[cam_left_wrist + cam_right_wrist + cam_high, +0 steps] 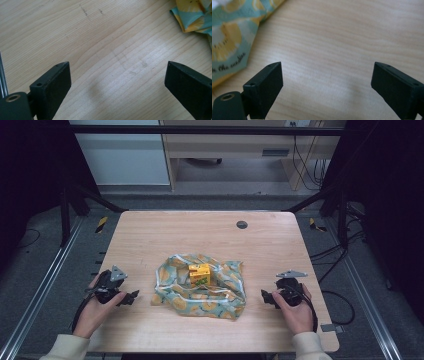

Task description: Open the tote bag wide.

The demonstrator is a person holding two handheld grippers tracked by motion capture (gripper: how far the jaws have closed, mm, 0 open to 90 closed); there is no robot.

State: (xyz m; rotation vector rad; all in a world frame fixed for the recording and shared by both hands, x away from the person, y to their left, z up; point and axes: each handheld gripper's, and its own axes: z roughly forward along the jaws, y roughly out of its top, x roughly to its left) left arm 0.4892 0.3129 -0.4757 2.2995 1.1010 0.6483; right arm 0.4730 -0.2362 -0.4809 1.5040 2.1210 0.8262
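Left gripper [131, 297]: we see its fingers [53, 82] spread wide, empty.
Right gripper [264, 296]: likewise agape, empty.
Cloth [220, 297]: between them on the counter [150, 235], yellow box [199, 274] atop.

Your left hand [92, 312] holds the left hand-held gripper [131, 297] low at the left side, its jaws pointing inward toward the middle. In the left gripper view those jaws stand wide apart with nothing between them. Your right hand [296, 310] holds the right hand-held gripper [265, 297] at the right side, pointing inward too. Its jaws also stand wide apart and hold nothing. Both forearms come in from the bottom edge.
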